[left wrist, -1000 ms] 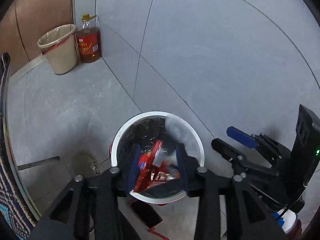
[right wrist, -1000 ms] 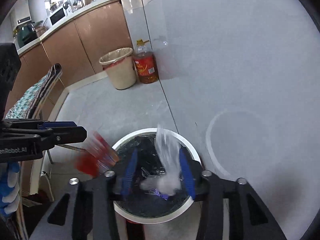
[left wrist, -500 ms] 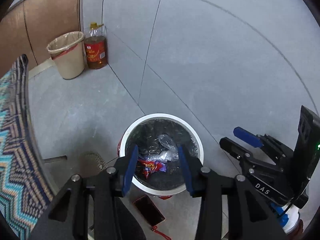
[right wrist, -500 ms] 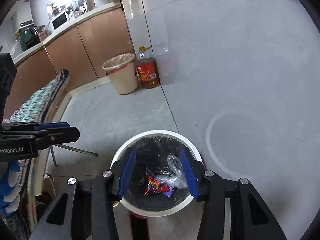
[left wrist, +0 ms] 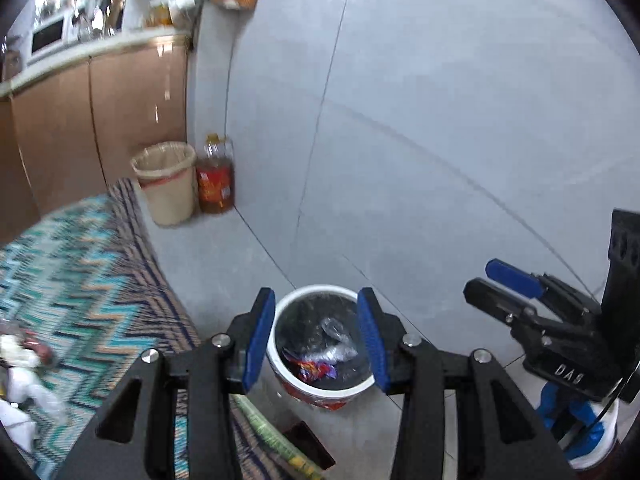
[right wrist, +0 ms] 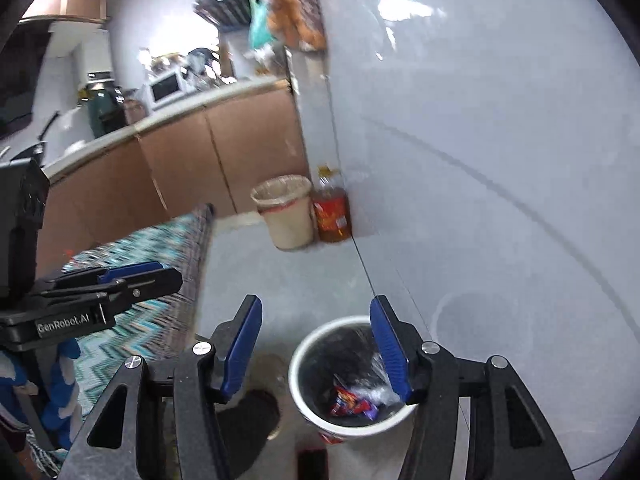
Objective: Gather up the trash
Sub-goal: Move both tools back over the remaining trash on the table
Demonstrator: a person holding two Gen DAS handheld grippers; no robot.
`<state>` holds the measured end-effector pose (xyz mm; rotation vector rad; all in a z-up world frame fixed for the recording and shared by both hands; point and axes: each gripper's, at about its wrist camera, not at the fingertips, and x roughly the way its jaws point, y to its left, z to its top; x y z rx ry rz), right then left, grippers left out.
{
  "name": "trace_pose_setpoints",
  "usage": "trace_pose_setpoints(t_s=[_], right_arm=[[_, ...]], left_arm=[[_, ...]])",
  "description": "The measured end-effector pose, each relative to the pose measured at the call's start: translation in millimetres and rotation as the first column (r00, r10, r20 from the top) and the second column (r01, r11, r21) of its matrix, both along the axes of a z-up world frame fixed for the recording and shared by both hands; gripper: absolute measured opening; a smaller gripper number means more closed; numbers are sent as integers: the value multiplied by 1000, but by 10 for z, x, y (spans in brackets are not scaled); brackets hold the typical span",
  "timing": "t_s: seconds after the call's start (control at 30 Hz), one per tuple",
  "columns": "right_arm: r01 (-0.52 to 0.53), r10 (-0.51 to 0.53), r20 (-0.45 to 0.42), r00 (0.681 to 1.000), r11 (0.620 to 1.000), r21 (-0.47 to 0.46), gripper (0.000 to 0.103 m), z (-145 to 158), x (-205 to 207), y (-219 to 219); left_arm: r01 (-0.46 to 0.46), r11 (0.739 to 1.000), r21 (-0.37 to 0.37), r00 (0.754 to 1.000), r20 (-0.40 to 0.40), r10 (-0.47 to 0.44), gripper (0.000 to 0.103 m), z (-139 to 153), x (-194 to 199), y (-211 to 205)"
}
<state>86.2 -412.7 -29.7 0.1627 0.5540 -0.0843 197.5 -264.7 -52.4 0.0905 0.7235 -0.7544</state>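
Observation:
A white-rimmed bin (left wrist: 316, 290) with a black liner stands on the grey floor by the tiled wall. Inside lie a red snack wrapper (left wrist: 312, 368) and a crumpled clear plastic bag (left wrist: 336, 340); the right wrist view shows the same bin (right wrist: 294, 368) and wrapper (right wrist: 348, 400). My left gripper (left wrist: 316, 344) hovers well above the bin, open and empty. My right gripper (right wrist: 316, 352) is also high above it, its jaws opening with nothing between them. Each gripper shows in the other's view: the right gripper (left wrist: 480, 280) and the left gripper (right wrist: 160, 272).
A table with a zigzag-patterned cloth (left wrist: 80, 272) fills the left, with white scraps (left wrist: 20, 364) on it. A beige bin (left wrist: 166, 188) and an oil bottle (left wrist: 214, 180) stand in the far corner by brown cabinets. A dark flat object (left wrist: 308, 444) lies beside the white bin.
The red wrapper left my left gripper and the clear plastic left my right gripper; both now lie in the bin. Both grippers rose and pulled back, bringing the table into view.

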Motion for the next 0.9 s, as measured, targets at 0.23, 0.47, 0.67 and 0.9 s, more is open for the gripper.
trace_pose_setpoints(t_s=[0.23, 0.47, 0.67, 0.9], right_arm=[[-101, 106, 120, 987, 994, -50, 56, 537, -193, 555], [-206, 228, 193, 954, 970, -127, 60, 920, -358, 1164], [-282, 319, 222, 921, 942, -183, 61, 1133, -415, 1599], [-352, 396, 251, 883, 913, -205, 62, 1300, -424, 1943]], left_arm=[[-60, 998, -15, 990, 127, 62, 48, 506, -389, 686], [-151, 986, -76, 959, 232, 164, 52, 853, -740, 1433], [-239, 965, -113, 927, 269, 261, 52, 1017, -949, 2061], [-369, 917, -150, 865, 305, 398, 52, 1183, -1104, 2791]])
